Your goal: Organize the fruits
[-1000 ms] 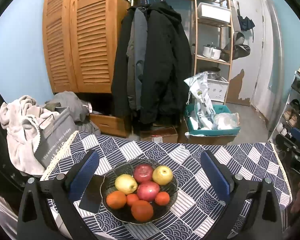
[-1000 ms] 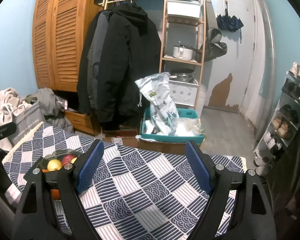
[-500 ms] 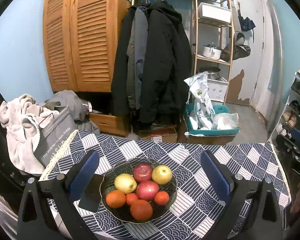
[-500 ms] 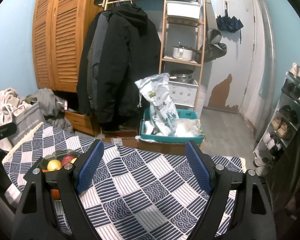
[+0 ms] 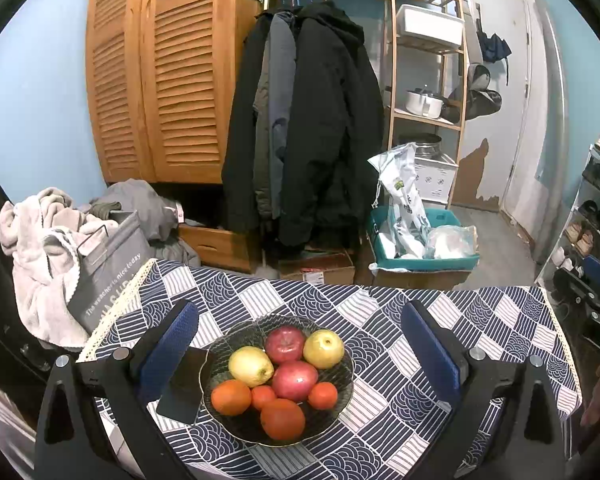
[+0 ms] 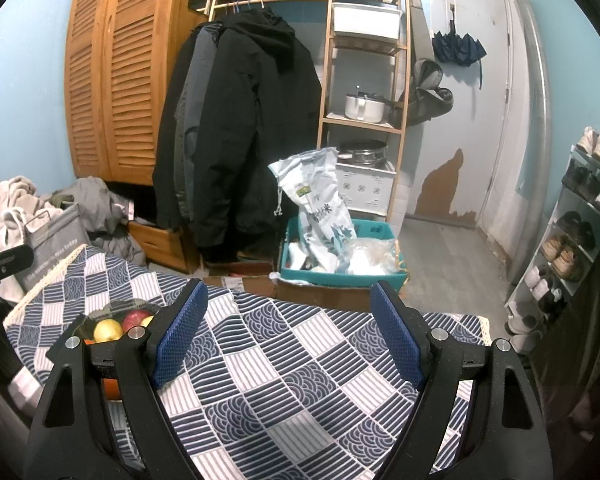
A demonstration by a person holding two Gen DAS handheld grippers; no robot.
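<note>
- Counting eight fruits: two yellow apples (image 5: 251,365), two red apples (image 5: 286,344), four oranges (image 5: 231,397).
- All sit in my glass bowl (image 5: 344,394) on the patterned tablecloth (image 5: 380,320); a dark phone (image 5: 182,388) touches its left rim.
- My left gripper (image 5: 300,344) gapes wide around the bowl, touching nothing.
- My right gripper (image 6: 288,332) is wide open, empty.

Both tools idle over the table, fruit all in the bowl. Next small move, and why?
Probably lower the left tool onto the top red apple. Its jaws are open and already frame the bowl, and that apple sits unobstructed. The right tool faces bare tablecloth.
</note>
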